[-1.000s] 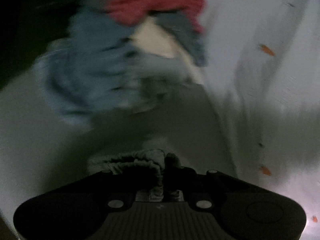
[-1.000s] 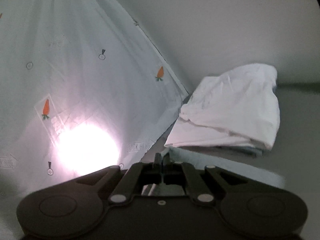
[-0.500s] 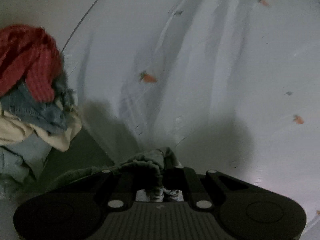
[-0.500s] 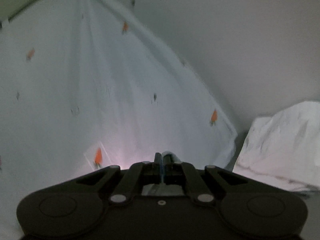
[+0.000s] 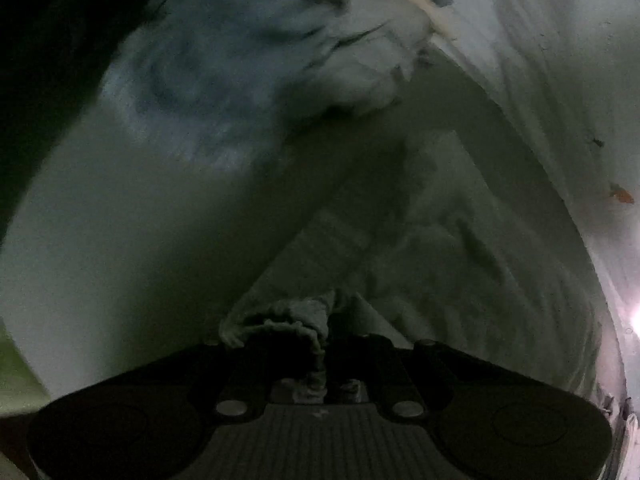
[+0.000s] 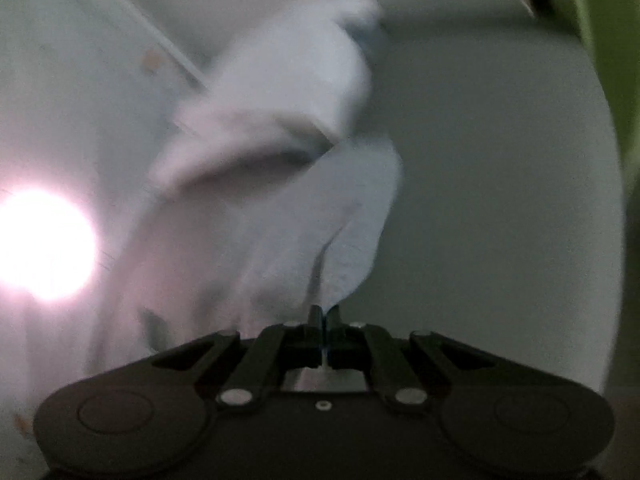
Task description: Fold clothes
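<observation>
A pale garment printed with small orange carrots (image 5: 552, 80) hangs stretched between my two grippers. My left gripper (image 5: 326, 344) is shut on a bunched, gathered edge of it (image 5: 280, 320). My right gripper (image 6: 323, 316) is shut on a thin pale-blue edge of the same garment (image 6: 344, 240), which rises in a fold in front of it. Both views are blurred by motion.
A heap of unfolded clothes, blue and cream (image 5: 248, 60), lies ahead of the left gripper on the pale table (image 5: 120, 240). A folded white garment (image 6: 288, 92) lies ahead of the right gripper. A bright light glare (image 6: 40, 244) shows through the cloth at left.
Both grippers have swung downward with the garment. The heap of clothes has come back into the left view's middle. The folded white garment has shifted from right to centre in the right view.
</observation>
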### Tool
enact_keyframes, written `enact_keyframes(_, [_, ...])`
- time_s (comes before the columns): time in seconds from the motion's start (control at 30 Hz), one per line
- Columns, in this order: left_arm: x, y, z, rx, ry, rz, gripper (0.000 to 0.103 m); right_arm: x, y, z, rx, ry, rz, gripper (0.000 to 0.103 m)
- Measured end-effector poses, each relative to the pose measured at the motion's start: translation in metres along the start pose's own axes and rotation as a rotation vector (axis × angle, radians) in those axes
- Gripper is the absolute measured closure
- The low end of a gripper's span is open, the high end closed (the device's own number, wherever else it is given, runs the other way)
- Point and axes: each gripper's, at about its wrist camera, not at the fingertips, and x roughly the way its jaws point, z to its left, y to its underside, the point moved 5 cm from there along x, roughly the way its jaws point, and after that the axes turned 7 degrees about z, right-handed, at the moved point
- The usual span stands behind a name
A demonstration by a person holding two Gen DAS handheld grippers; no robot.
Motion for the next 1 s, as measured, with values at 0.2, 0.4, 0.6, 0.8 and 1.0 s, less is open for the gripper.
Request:
enact_keyframes(0.2, [-0.037, 0.007, 0.010, -0.022, 0.189, -0.076, 0.040, 0.003, 0.015, -0.006, 0.020, 0.012, 0.016, 0.072])
enact_keyframes(0.4, [-0.065, 0.011, 0.037, -0.158, 0.356, -0.150, 0.023, 0.014, 0.010, 0.014, -0.022, 0.040, 0.020, 0.061])
enact_keyframes(0.6, [-0.036, 0.015, 0.048, -0.284, 0.301, -0.059, 0.023, 0.015, 0.013, 0.017, -0.016, 0.034, 0.013, 0.054])
enact_keyframes(0.8, [0.001, 0.023, 0.029, -0.286, 0.132, 0.034, 0.046, 0.017, 0.008, 0.014, 0.064, 0.004, 0.020, 0.047])
enact_keyframes(1.0, [-0.002, 0.002, 0.008, -0.214, 0.072, 0.001, 0.070, 0.024, 0.004, 0.026, 0.007, -0.005, 0.042, 0.100])
